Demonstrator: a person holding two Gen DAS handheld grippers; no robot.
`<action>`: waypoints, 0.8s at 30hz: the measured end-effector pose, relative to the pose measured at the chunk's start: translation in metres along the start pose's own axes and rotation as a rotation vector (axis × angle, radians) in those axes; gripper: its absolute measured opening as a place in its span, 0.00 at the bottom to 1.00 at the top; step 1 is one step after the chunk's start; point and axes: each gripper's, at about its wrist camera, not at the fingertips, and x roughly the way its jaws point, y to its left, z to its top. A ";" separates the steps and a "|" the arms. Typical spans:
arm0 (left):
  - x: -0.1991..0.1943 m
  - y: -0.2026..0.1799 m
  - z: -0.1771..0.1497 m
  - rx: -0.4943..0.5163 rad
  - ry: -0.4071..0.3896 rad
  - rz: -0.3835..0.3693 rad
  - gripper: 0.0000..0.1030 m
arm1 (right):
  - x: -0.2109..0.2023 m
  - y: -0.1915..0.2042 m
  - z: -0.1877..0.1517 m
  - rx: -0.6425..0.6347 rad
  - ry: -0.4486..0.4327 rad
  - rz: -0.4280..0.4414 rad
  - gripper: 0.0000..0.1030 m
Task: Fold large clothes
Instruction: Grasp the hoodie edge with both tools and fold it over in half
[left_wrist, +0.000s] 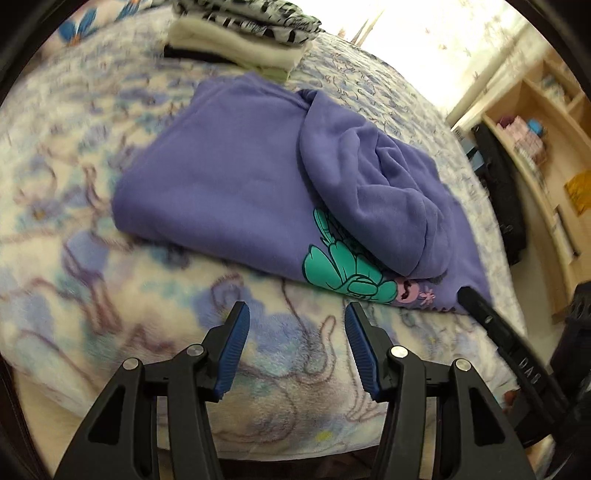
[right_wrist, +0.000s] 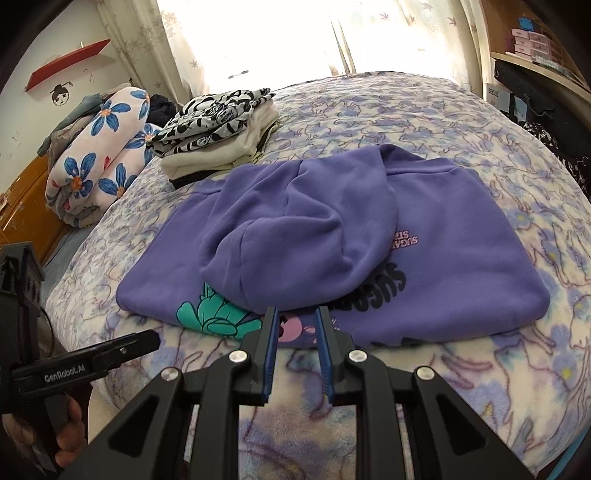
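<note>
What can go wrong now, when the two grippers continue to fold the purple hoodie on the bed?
1. The hood lies loose and bunched on the purple hoodie; another fold may trap it as a lump or let it slide off.
2. Both the left gripper and the right gripper are empty near the front edge; a pinch there might also catch the fleecy blanket.
3. The stack of folded clothes sits close behind, so a far fold could nudge it.
</note>
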 end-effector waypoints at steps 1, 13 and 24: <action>0.004 0.006 -0.001 -0.028 0.007 -0.034 0.51 | 0.001 0.001 -0.001 -0.004 0.001 0.003 0.19; 0.045 0.033 0.026 -0.172 -0.130 -0.112 0.51 | 0.013 0.001 0.002 -0.006 -0.008 0.025 0.19; 0.070 0.051 0.082 -0.274 -0.216 -0.097 0.37 | 0.019 0.002 0.031 -0.031 -0.078 0.016 0.19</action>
